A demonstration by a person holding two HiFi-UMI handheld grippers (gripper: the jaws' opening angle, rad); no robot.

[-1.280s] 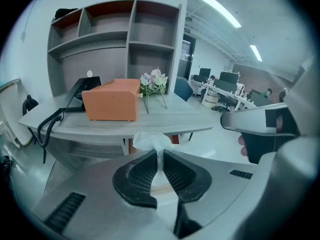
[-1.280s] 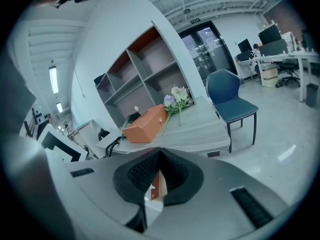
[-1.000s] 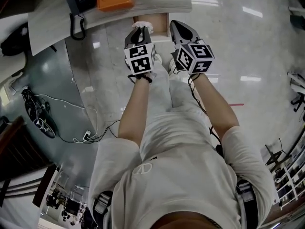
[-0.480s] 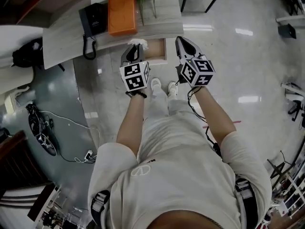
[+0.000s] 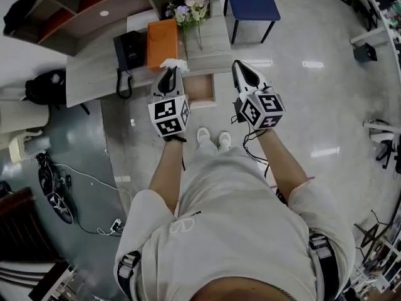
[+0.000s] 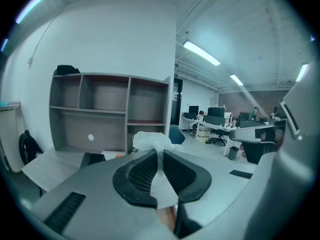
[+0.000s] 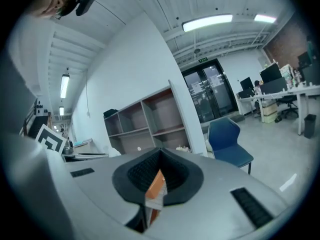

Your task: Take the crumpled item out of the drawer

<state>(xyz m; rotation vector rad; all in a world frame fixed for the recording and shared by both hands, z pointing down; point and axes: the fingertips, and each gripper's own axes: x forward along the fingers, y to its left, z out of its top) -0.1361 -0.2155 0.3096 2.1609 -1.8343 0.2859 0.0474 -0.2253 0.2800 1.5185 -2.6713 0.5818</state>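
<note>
Table (image 5: 94,74): phone (image 5: 128,49) L of box (image 5: 162,42), flowers (image 5: 188,11) R of box; drawer (image 5: 200,89) open at front edge; chair (image 5: 250,2) behind R back corner.

White T-shirt (image 5: 232,231), pale trousers (image 5: 213,168), white shoes (image 5: 203,135)

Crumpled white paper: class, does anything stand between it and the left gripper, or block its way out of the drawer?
Nothing visible does. The crumpled white paper is pinched between the left gripper's fingers, up in the air and outside the open wooden drawer.
</note>
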